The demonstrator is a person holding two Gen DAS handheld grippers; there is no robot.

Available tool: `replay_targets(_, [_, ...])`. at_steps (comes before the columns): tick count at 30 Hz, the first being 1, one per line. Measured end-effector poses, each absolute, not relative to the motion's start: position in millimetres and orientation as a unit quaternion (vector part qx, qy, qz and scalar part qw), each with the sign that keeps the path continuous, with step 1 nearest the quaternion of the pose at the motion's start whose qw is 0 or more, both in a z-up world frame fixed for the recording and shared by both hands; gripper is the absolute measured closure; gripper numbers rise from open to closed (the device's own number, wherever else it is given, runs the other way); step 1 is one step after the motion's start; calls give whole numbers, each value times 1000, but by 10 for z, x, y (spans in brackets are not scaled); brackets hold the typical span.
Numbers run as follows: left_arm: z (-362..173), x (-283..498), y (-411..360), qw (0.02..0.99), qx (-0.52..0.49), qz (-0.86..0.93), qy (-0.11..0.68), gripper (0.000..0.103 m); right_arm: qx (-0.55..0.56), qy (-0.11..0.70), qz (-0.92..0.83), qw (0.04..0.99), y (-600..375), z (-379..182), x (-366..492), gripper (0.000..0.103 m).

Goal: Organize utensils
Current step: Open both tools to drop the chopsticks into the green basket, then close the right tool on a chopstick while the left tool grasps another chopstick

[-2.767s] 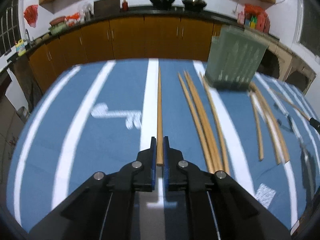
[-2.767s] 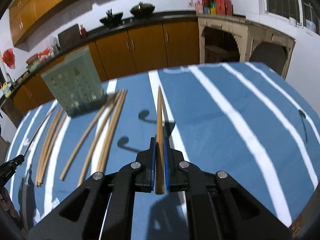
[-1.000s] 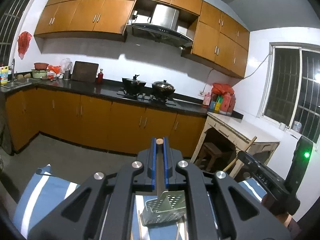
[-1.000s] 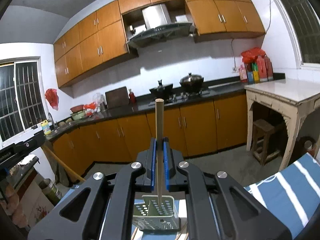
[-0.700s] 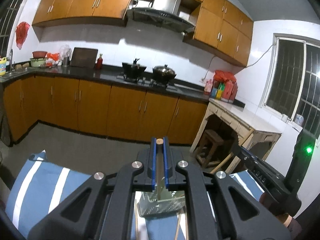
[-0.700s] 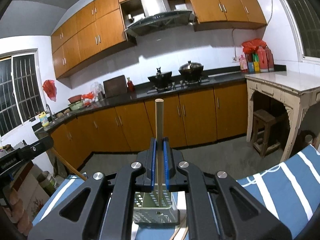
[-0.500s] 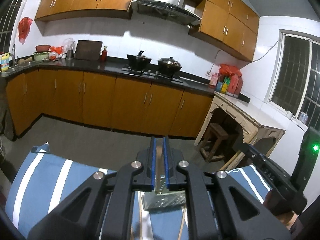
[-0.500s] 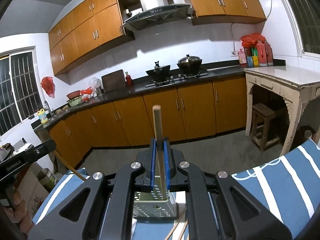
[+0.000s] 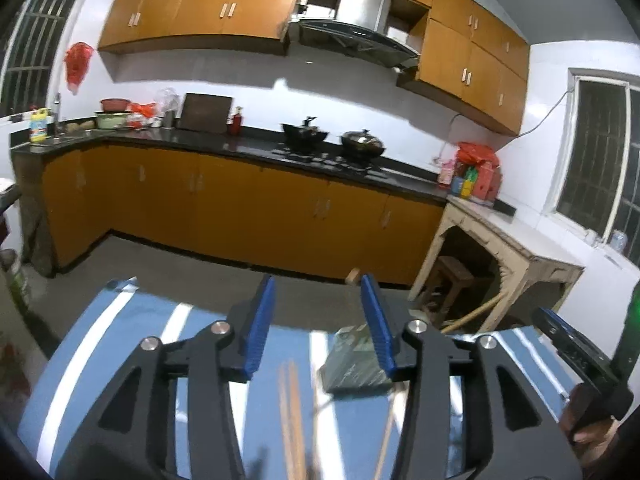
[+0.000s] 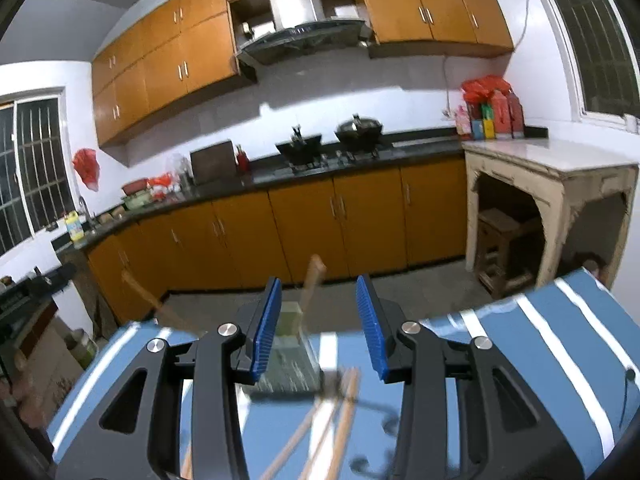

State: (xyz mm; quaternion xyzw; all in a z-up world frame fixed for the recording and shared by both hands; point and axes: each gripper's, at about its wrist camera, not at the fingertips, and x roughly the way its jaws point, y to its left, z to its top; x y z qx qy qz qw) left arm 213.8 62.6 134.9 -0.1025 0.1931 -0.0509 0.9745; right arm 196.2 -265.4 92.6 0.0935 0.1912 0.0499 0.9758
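Observation:
Both grippers are open and empty above the blue striped table. My left gripper (image 9: 318, 322) hovers over the pale green perforated holder (image 9: 352, 372), which sits just inside its right finger. A chopstick top (image 9: 353, 277) sticks up from the holder. Loose wooden chopsticks (image 9: 292, 408) lie on the cloth below. My right gripper (image 10: 318, 322) has the same holder (image 10: 290, 360) below its left finger, with a chopstick (image 10: 312, 284) standing tilted in it. More loose chopsticks (image 10: 336, 412) lie in front of it.
The table carries a blue cloth with white stripes (image 9: 120, 344). The other gripper shows at the right edge of the left wrist view (image 9: 576, 356). Kitchen cabinets (image 9: 240, 208) and a stone side table (image 10: 552, 184) stand beyond the table.
Both grippers were shut on upright chopsticks over the holder. Now both have opened, and the chopsticks stand in the holder. The views have shifted slightly sideways.

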Motion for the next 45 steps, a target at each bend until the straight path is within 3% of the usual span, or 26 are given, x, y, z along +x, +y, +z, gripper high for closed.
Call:
replay_targets(7, [479, 1885, 728, 961, -76, -2, 265, 54, 94, 327, 24, 940, -2655, -134, 1896, 63])
replay_targets(11, [-26, 1907, 698, 943, -72, 3, 325, 54, 115, 393, 37, 912, -2550, -606, 1958, 78])
replay_targets(13, [-231, 1910, 694, 934, -76, 7, 348, 54, 116, 410, 43, 904, -2472, -729, 2002, 79])
replay_targets(26, [-492, 1969, 554, 924, -52, 7, 379, 54, 85, 421, 43, 902, -2306, -894, 2088, 80])
replay_targets(30, [-536, 1995, 560, 921, -55, 6, 387, 54, 82, 424, 29, 901, -2368, -929, 2093, 88])
replay_targets(35, [-602, 2053, 572, 914, -67, -3, 399, 54, 61, 423, 25, 904, -2333, -936, 2082, 90])
replay_targets(36, [-621, 2063, 566, 913, -68, -6, 402, 56, 45, 422, 9, 905, -2320, -939, 2084, 95])
replay_targets(45, [-768, 2174, 426, 901, -60, -37, 428, 73, 68, 418, -8, 906, -2496, -955, 2077, 95])
